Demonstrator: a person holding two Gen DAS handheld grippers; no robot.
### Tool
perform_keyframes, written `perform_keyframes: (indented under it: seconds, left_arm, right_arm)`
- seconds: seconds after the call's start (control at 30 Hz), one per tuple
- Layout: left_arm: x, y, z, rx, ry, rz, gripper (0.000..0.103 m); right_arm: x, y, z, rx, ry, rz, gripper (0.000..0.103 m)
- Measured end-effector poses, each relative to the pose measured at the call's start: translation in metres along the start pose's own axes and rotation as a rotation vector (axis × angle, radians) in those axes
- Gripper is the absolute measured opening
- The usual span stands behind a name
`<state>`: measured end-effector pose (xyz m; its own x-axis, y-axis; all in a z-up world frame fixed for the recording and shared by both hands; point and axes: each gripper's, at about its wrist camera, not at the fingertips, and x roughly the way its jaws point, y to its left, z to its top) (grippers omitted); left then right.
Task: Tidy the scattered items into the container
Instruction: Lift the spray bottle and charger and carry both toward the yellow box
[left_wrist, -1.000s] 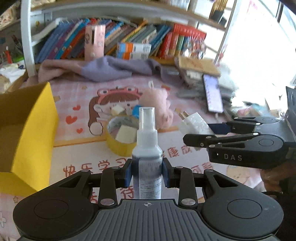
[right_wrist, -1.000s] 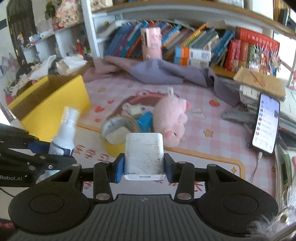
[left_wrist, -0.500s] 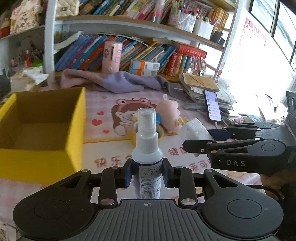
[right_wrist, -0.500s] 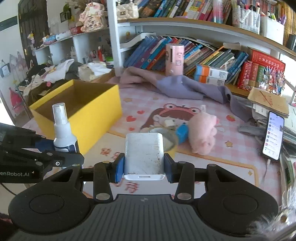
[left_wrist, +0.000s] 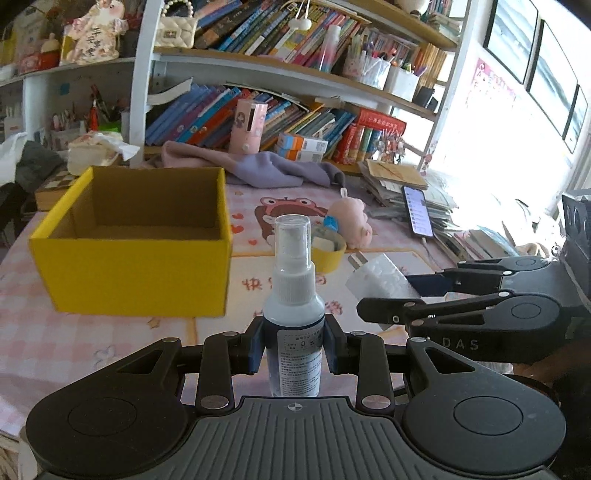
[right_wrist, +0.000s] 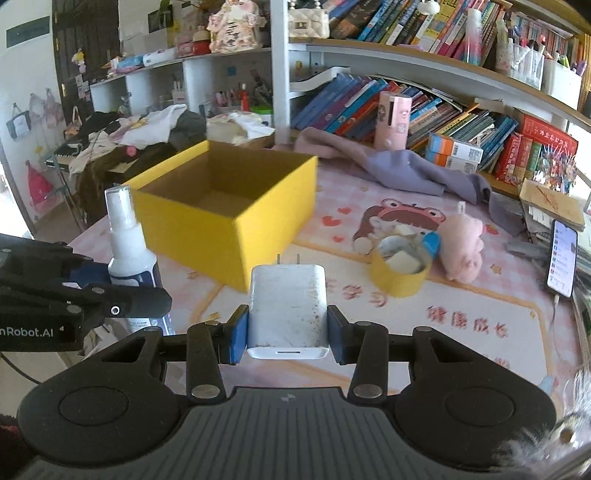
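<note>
Yellow box (left_wrist: 136, 273) sits open on the pink mat, nothing visible inside. Left gripper (left_wrist: 293, 341) clamps spray bottle (left_wrist: 293, 306) upright; right gripper (right_wrist: 286, 334) pinches white charger (right_wrist: 286, 306), prongs forward. Both are held in the air short of the box: carry step. Next: move over the rim, release. Tape roll (right_wrist: 400, 271) and pink plush (right_wrist: 461, 247) remain out. Readable: "DAS", "nRobot.AI".

Pink-clothed table (right_wrist: 480, 332) with yellow box (right_wrist: 273, 229), plush (right_wrist: 461, 243)

box (left_wrist: 136, 266) left on table (left_wrist: 92, 332) | tape roll (left_wrist: 328, 254) right of box | plush (left_wrist: 351, 225) behind roll
</note>
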<state>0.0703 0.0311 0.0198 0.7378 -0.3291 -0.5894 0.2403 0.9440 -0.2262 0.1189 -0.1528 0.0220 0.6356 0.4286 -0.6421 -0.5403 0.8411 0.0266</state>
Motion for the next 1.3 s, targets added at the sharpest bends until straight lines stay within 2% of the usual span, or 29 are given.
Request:
perform_keyframes:
  seconds: [0.3, 0.57, 0.8, 1.07, 1.3]
  left_arm:
    - [-0.036, 0.025, -0.024, -0.013, 0.018, 0.004, 0.031]
    - [-0.052, 0.046, -0.034, -0.066, 0.015, 0.043, 0.031]
    - [-0.048, 0.053, -0.036, -0.072, 0.046, 0.037, 0.031]
    - [-0.042, 0.067, -0.027, -0.074, 0.041, 0.050, 0.031]
    - [-0.032, 0.086, 0.002, -0.066, 0.014, 0.069, 0.031]
  right_arm:
    - [-0.009, 0.057, -0.013, 0.000, 0.017, 0.011, 0.041]
    - [0.000, 0.085, -0.011, -0.044, 0.044, 0.061, 0.041]
    - [0.008, 0.096, -0.010, -0.049, 0.062, 0.084, 0.041]
    - [0.022, 0.099, -0.001, -0.059, 0.060, 0.103, 0.041]
    - [0.043, 0.096, 0.029, -0.093, 0.018, 0.097, 0.041]
